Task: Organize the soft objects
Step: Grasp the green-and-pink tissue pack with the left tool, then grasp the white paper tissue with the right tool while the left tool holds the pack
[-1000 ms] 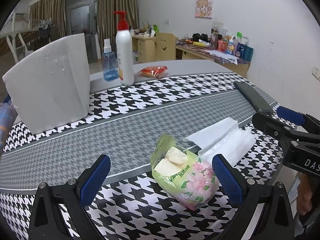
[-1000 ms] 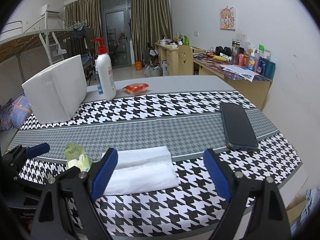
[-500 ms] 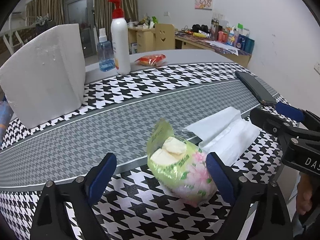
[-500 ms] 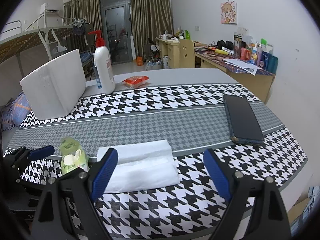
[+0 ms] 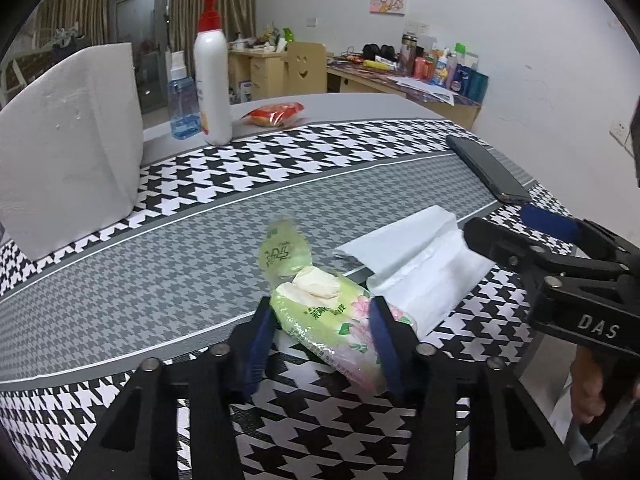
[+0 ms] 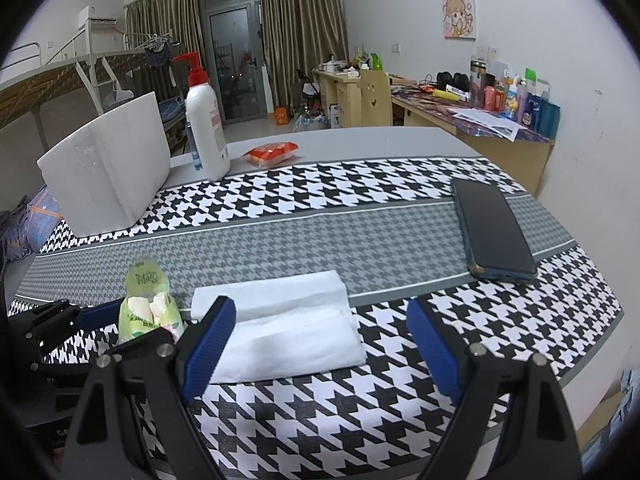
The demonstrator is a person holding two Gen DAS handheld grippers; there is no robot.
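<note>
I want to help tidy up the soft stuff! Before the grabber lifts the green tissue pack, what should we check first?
1. Left gripper closed on the green tissue pack: ok, both pads press its sides.
2. Grip centered: not ok, it holds the near end only.
3. Loose tissues poking from the pack's open top: not ok, could slip out.
4. White folded tissues apart from the pack: cannot tell, they sit very close.
5. Right gripper open and free: ok.
6. Phone out of the way: ok.

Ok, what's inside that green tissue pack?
The green tissue pack, gripped by the left claw, has its flap open: cream folded tissues poke out. Deeper contents are hidden by the printed wrapper.
</note>
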